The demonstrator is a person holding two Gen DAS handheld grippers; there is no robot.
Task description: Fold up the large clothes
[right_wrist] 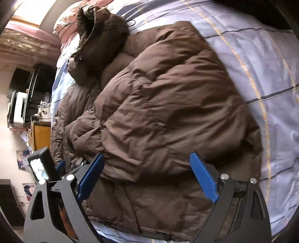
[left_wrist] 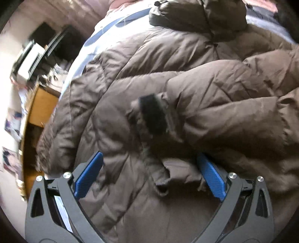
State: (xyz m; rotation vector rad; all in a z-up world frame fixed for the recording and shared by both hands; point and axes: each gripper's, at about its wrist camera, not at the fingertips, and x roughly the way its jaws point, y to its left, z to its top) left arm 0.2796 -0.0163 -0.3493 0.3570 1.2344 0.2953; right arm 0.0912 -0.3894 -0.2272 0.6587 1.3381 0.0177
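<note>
A large brown puffer coat (left_wrist: 186, 78) lies spread on the bed, its hood (left_wrist: 198, 16) at the far end. One sleeve is folded across the body, its black cuff (left_wrist: 153, 114) lying on top. My left gripper (left_wrist: 149, 158) is open and empty, just above the coat near the cuff. In the right wrist view the coat (right_wrist: 168, 104) fills the middle and the hood (right_wrist: 97, 43) lies at the upper left. My right gripper (right_wrist: 147, 162) is open and empty over the coat's near hem. The left gripper's body (right_wrist: 41, 166) shows at the lower left.
A lilac bedsheet with dark and yellow stripes (right_wrist: 261, 65) covers the bed, bare to the right of the coat. A pink pillow (right_wrist: 67, 20) lies at the head. A wooden cabinet (left_wrist: 37, 108) and cluttered shelves (right_wrist: 24, 104) stand left of the bed.
</note>
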